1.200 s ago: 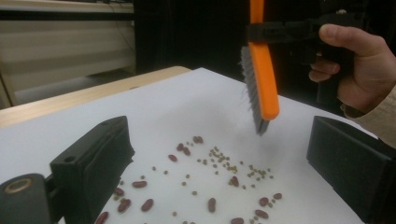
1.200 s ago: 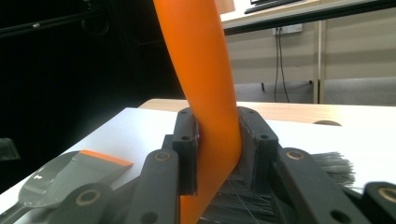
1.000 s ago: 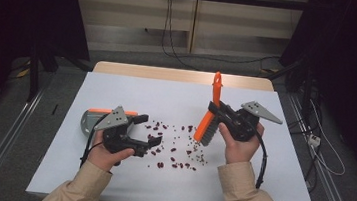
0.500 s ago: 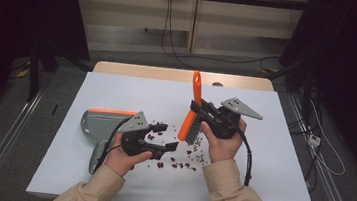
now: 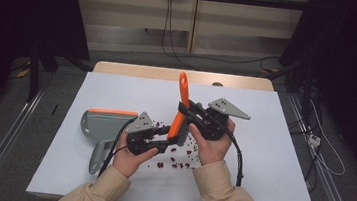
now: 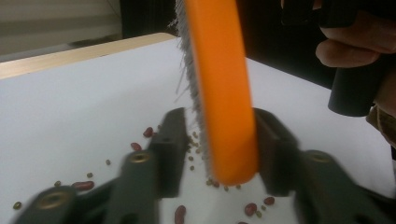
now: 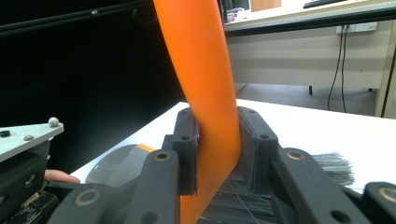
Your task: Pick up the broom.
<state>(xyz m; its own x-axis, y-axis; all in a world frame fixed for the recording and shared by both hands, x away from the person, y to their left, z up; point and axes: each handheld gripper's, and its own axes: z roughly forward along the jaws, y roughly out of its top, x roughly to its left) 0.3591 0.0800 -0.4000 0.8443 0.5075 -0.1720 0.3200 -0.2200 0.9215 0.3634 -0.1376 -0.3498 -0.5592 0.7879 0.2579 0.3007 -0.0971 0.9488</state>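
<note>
Keep the orange brush (image 5: 184,88), pinched mid-handle by the right claw (image 5: 185,114) above tabletop (image 5: 270,160) centre, tilted bristles-down. With the left claw (image 5: 165,138) just closed onto its head, steady it. Sweep the beans (image 5: 175,164) gently toward the dustpan (image 5: 99,122) at 9 o'clock.

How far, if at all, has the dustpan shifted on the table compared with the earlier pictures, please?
No. In the high view the dustpan lies at the same spot near the table's left edge; the left gripper moved off it toward the brush.
</note>
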